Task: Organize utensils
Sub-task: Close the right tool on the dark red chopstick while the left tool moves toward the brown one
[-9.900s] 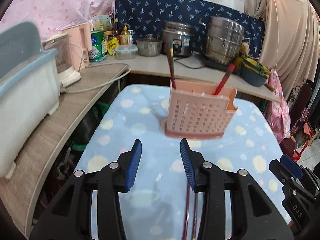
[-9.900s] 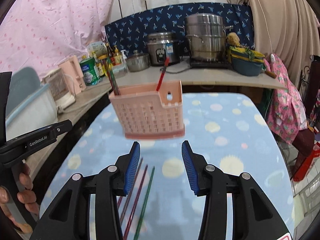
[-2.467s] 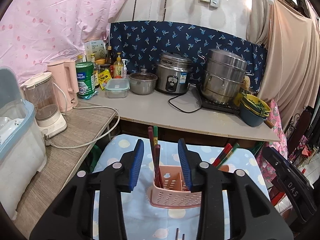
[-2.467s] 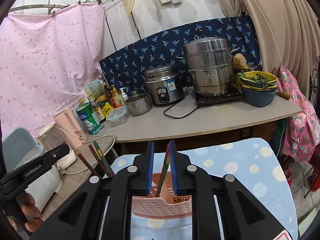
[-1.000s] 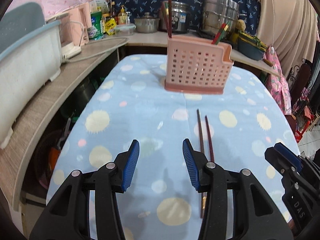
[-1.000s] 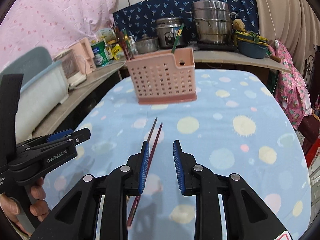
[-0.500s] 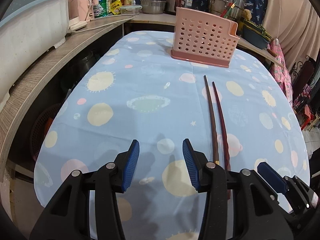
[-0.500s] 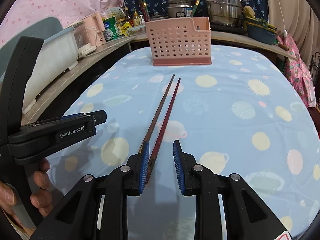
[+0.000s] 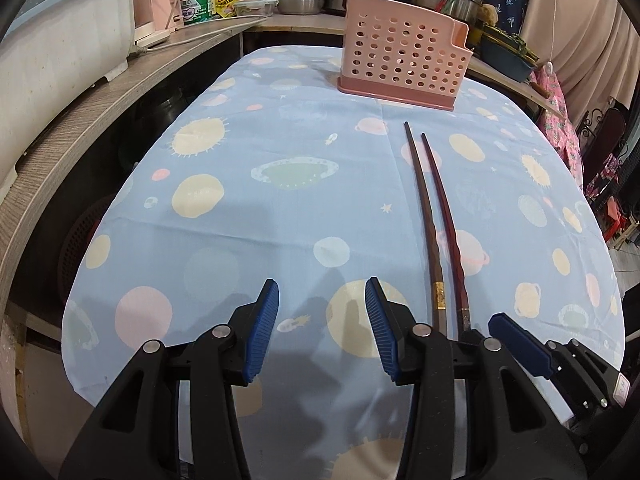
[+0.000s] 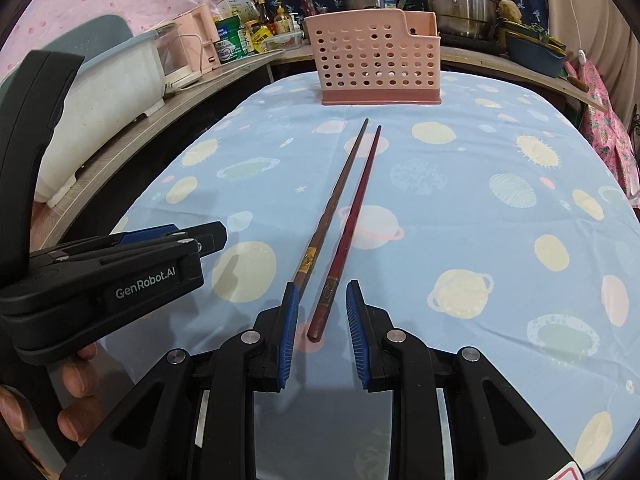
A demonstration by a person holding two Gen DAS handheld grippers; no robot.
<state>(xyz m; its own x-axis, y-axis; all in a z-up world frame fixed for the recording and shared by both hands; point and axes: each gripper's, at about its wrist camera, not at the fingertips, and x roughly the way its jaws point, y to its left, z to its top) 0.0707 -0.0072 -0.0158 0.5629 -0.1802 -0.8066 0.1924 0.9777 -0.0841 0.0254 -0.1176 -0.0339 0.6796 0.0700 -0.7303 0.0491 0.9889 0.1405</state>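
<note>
While the right gripper (image 10: 320,312) hangs narrowly parted around the thick end of the dark red lacquered chopstick (image 10: 352,232), squeezing only that stick, clear of its brown twin (image 10: 332,208), looks wise. Left gripper (image 9: 322,320) gapes empty; the pink perforated plastic holder (image 10: 378,58) stands beyond.

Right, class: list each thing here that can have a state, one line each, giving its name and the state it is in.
Left gripper: open, empty, above the cloth.
Right gripper: open, jaws either side of the red chopstick's end.
Red chopstick: lying flat on the cloth.
Brown chopstick: lying flat beside it.
Pink basket: upright, chopsticks standing in it.
</note>
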